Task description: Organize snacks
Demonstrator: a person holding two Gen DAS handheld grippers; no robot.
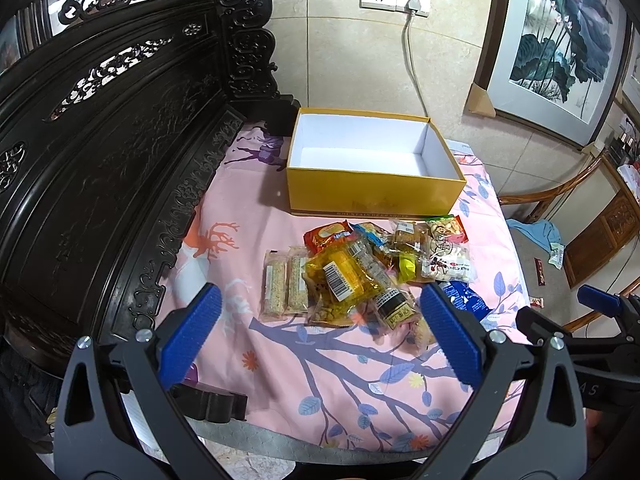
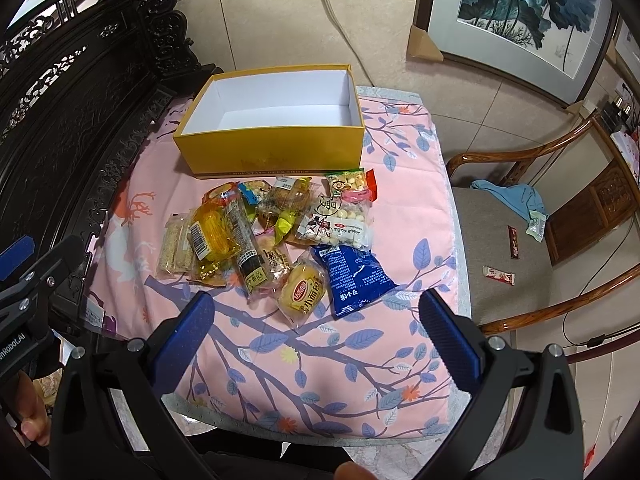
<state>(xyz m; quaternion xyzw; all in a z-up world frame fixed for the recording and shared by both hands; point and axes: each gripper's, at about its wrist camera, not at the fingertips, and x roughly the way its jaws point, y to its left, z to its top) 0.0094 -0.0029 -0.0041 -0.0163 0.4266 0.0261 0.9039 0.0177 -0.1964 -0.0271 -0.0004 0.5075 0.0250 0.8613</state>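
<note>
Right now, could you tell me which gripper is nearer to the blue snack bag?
Right. The right gripper hangs open just short of the blue snack bag, which lies between its fingertips' lines. The left gripper sits further left, over the yellow packet.

The pink flowery cloth (image 2: 304, 364) near the camera is bare, so a gripper can move across it freely. Farther in, a heap of plastic snack packets (image 2: 276, 236) covers the middle, from the pale rice bars (image 2: 173, 248) on the left to the dark blue crinkly bag (image 2: 354, 276) on the right. Behind the heap stands the open yellow cardboard box (image 2: 276, 152), just beside the packets. Its top is open and its white inside has nothing in it, so there is room from above. The tall dark carved wooden frame (image 1: 104, 152) blocks the whole left side. On the right, the brown wooden armchair (image 2: 560, 208) stands close to the cloth edge.
</note>
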